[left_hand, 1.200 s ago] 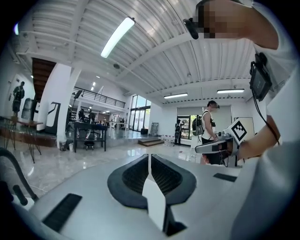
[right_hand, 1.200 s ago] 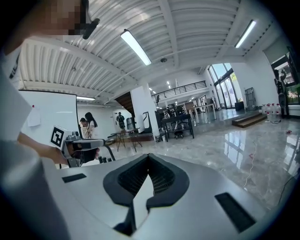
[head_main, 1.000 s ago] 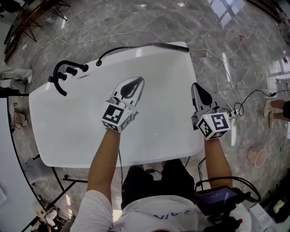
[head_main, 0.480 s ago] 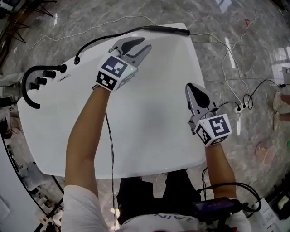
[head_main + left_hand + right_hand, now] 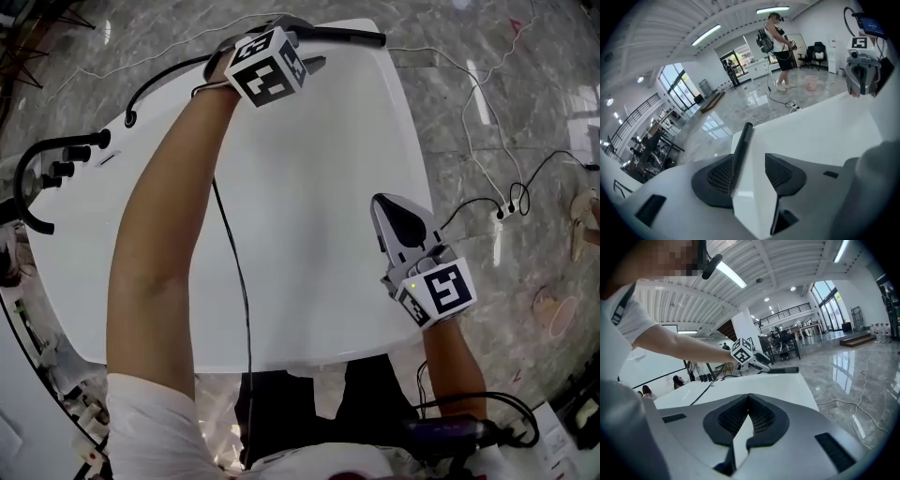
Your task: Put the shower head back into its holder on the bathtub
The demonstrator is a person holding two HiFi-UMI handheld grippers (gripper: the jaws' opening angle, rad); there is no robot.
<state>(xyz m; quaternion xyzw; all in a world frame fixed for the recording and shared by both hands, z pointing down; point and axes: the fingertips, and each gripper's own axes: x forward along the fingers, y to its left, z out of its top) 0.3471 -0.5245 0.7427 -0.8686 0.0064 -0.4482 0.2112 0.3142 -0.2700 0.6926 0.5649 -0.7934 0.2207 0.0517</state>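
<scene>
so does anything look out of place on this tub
Yes: the black shower head lies loose along the bathtub's far edge, not in any holder, with its hose trailing back along the rim. The left tongs are opening right at it and do not grip it yet.

The shower head [image 5: 349,37] lies along the far rim of the bathtub [image 5: 309,187]. Its hose [image 5: 164,77] runs left toward the faucet [image 5: 22,173] at the left end. Cables [image 5: 513,199] lie on the floor [image 5: 534,84] to the right.
</scene>
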